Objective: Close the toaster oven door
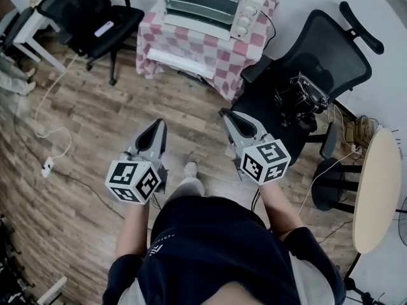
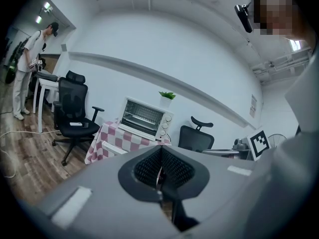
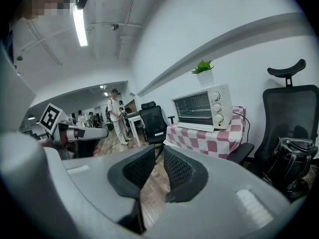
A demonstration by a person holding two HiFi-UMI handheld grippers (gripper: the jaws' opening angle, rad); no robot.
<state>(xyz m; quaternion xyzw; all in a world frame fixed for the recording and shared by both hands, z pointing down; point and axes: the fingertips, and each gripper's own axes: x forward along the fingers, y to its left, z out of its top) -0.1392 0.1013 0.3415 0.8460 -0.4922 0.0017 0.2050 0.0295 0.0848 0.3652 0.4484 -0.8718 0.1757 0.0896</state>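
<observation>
Grey plastic, both claws are held out low in front of the person, above the wooden floor [image 1: 95, 126]. The left claw [image 1: 158, 124] has its ribbed pads pressed together, with nothing between them. The right claw [image 1: 227, 114] stands slightly apart, a narrow gap showing between its pads, and it holds nothing.

Just beyond the right claw, a black office chair [image 1: 318, 49] carries a black bag [image 1: 299, 97] on its seat. Further on, against the white wall, is a small worktop draped in a red-and-white checked cloth [image 1: 210, 49]. On it sits the white toaster oven [image 1: 206, 8]. Its door [image 1: 180, 62] is folded down forward and lies open, so the wire rack inside shows. 3 knobs [image 1: 245, 21] run down the oven's right side, and a small green plant [image 3: 202, 66] sits on top. A 2nd black chair [image 1: 95, 18] stands to the left of the worktop.

Both claws are well apart from the oven.
</observation>
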